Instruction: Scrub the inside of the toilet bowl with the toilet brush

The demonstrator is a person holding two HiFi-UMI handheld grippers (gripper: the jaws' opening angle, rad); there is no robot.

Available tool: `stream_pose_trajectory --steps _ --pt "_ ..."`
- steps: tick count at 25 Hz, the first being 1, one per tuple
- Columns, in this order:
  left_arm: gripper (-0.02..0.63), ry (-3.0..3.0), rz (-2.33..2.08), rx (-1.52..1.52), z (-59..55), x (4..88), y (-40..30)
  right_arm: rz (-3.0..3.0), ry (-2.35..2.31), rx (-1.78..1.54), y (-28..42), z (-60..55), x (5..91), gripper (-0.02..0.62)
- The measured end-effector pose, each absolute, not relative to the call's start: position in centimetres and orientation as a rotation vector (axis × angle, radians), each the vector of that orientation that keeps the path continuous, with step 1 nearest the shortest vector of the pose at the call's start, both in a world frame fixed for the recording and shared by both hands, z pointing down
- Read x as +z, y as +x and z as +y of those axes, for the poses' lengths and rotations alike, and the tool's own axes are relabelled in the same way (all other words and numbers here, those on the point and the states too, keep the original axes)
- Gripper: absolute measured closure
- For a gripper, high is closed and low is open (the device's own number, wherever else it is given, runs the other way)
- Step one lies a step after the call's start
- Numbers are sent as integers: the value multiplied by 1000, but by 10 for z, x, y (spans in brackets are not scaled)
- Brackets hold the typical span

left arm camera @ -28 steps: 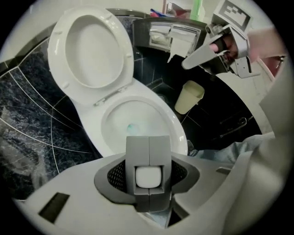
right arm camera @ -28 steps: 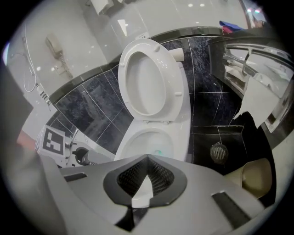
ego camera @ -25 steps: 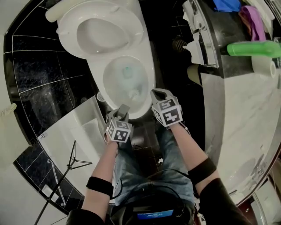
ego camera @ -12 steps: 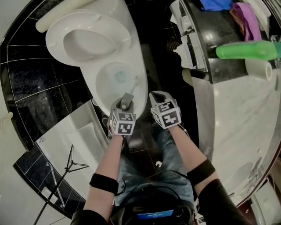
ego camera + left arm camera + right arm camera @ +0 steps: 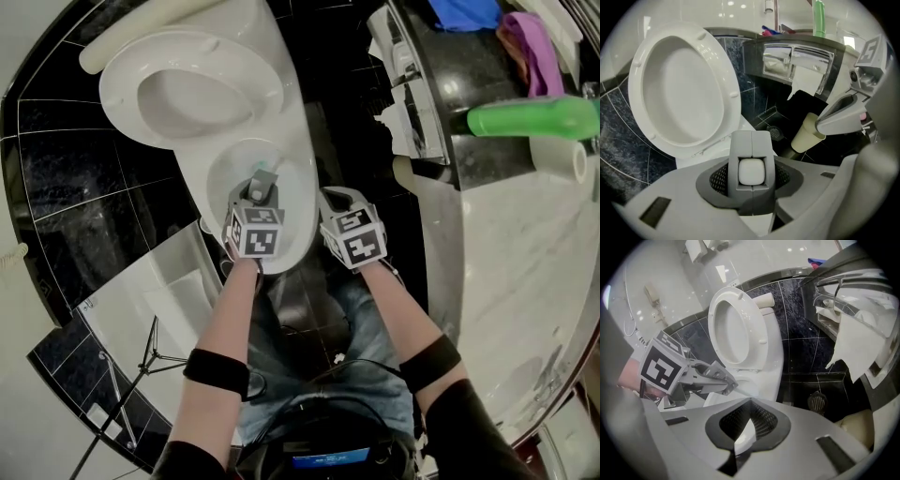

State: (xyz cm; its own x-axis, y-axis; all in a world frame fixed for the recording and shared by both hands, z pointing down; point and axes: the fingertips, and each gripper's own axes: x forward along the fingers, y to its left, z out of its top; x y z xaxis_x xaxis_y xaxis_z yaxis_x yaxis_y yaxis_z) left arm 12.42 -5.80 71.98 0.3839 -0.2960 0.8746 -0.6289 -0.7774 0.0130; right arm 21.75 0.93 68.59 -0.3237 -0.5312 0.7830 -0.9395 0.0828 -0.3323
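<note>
The white toilet bowl [image 5: 291,220] has its seat and lid [image 5: 187,89] raised. My left gripper [image 5: 261,183] hangs over the bowl's opening, pointing steeply down, and hides the brush head. In the left gripper view the grey jaws [image 5: 751,140] are shut on the white square end of the toilet brush handle [image 5: 751,172]. My right gripper [image 5: 337,199] sits just right of the bowl's rim, over the dark floor. Its jaws [image 5: 748,404] meet at the tips with nothing between them. From there the left gripper [image 5: 729,383] shows in front of the raised seat [image 5: 736,329].
A beige cylindrical holder [image 5: 405,173] stands on the black floor right of the toilet, below a paper dispenser with torn paper [image 5: 855,348]. A floor drain [image 5: 817,402] lies nearby. A green bottle [image 5: 530,117] rests on the marble counter [image 5: 525,281]. A tripod [image 5: 141,356] stands at lower left.
My left gripper has moved with the brush handle from the bowl's near rim to over the middle of the bowl. The right gripper has barely shifted.
</note>
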Motion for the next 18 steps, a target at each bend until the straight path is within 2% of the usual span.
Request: stream_pose_trajectory --steps 11,18 --pt "428 2402 -866 1273 -129 703 114 -1912 1441 1113 178 -18 683 589" --pt "428 2414 -923 1282 -149 702 67 -1913 1412 1109 141 -23 686 589"
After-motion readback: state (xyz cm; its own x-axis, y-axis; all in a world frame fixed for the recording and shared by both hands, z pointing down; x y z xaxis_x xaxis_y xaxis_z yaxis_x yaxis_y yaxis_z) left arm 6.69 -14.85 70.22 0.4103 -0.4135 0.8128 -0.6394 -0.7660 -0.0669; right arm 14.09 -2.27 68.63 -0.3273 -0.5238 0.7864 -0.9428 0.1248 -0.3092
